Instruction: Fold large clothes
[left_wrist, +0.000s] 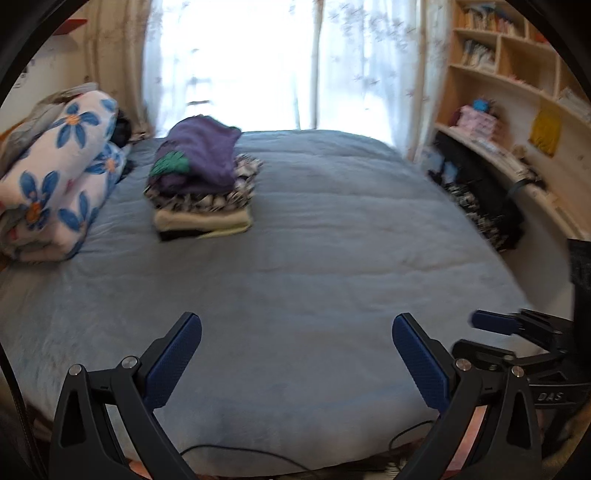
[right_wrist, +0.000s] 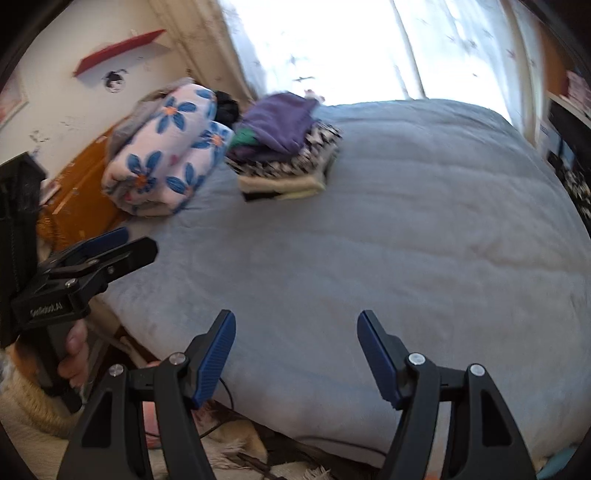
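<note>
The bed cover (left_wrist: 314, 240) is soft matt blue cloth, faintly quilted and a little fuzzy. On it, the stack of clothes (left_wrist: 203, 184) mixes knits – a purple fleecy top layer, a black-and-white print, a cream woolly piece. The flowered quilt (left_wrist: 59, 173) looks like smooth printed cotton. Both grippers, left (left_wrist: 295, 354) and right (right_wrist: 295, 354), are matt black plastic with bright metal pins; their blue pads (left_wrist: 173, 362) are ribbed and rubbery. The shelves (left_wrist: 517, 55) are pale bare wood – the curtain (left_wrist: 369, 55) is sheer.
</note>
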